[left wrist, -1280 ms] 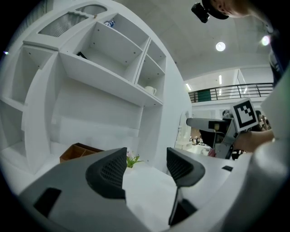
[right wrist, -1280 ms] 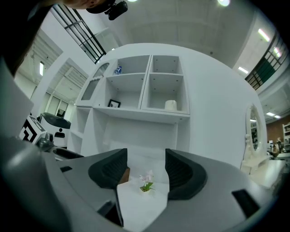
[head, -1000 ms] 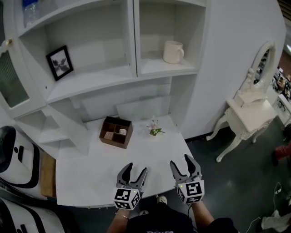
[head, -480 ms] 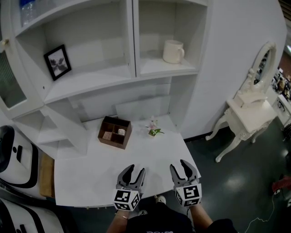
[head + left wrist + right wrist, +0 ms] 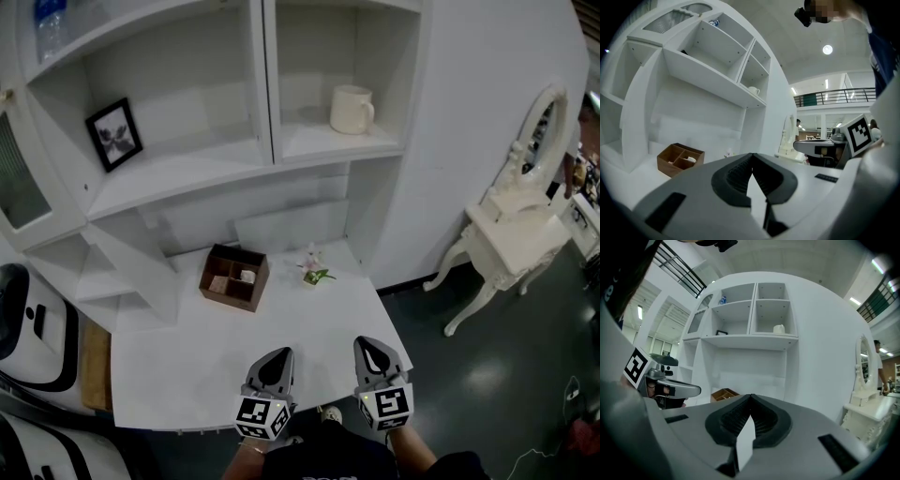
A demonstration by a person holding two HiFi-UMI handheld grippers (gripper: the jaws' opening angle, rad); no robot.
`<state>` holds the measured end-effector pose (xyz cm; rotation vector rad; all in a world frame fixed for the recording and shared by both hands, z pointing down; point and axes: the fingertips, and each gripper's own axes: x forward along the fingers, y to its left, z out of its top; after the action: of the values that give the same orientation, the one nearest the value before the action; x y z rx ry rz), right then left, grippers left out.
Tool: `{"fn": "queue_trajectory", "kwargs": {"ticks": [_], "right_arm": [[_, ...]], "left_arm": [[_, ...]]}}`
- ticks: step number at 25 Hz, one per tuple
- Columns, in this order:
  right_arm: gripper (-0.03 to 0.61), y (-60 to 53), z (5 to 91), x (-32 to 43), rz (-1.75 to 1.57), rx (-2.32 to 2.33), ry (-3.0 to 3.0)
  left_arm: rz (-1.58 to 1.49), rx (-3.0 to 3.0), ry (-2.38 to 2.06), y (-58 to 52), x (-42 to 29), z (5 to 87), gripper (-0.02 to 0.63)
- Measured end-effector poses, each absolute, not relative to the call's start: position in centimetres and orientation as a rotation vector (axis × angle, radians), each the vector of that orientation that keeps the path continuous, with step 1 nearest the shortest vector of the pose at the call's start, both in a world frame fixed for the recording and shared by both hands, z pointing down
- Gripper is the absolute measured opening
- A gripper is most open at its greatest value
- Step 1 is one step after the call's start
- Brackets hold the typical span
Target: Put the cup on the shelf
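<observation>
A cream cup (image 5: 351,109) with a handle stands upright in the right-hand compartment of the white shelf unit (image 5: 267,150); it also shows small in the right gripper view as the cup (image 5: 778,329). My left gripper (image 5: 277,355) and right gripper (image 5: 372,344) hover side by side over the front edge of the white table (image 5: 178,361), far below the cup. Both have just been closing and now stand shut, jaws tip to tip, with nothing between them. The left gripper (image 5: 752,157) and right gripper (image 5: 750,398) show the same in their own views.
A brown wooden organiser box (image 5: 233,277) and a small potted plant (image 5: 313,269) sit at the table's back. A framed picture (image 5: 113,134) leans in the left compartment. A white dressing table with an oval mirror (image 5: 511,220) stands to the right.
Both grippers' jaws went from wide open to shut, with nothing taken. The hands stayed near the table's front edge; the view shifted slightly.
</observation>
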<state>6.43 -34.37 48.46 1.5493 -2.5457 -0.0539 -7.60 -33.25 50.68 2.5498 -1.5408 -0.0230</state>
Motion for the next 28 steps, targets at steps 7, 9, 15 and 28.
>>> {"fn": "queue_trajectory", "kwargs": {"ticks": [7, 9, 15, 28], "right_arm": [[0.009, -34.3, 48.6, 6.2, -0.055, 1.542, -2.560], [0.009, -34.4, 48.6, 6.4, -0.056, 1.547, -2.553], [0.008, -34.7, 48.7, 7.0, -0.086, 1.557, -2.522], [0.008, -34.7, 49.7, 7.9, -0.079, 1.545, -2.492]], "left_arm": [[-0.019, 2.559, -1.538, -33.4, -7.1, 50.6, 0.003], [-0.017, 2.560, -1.537, -33.4, -7.0, 50.7, 0.003], [-0.005, 2.559, -1.539, -33.4, -6.6, 51.0, 0.003], [-0.007, 2.565, -1.538, -33.5, -5.6, 51.2, 0.003]]}}
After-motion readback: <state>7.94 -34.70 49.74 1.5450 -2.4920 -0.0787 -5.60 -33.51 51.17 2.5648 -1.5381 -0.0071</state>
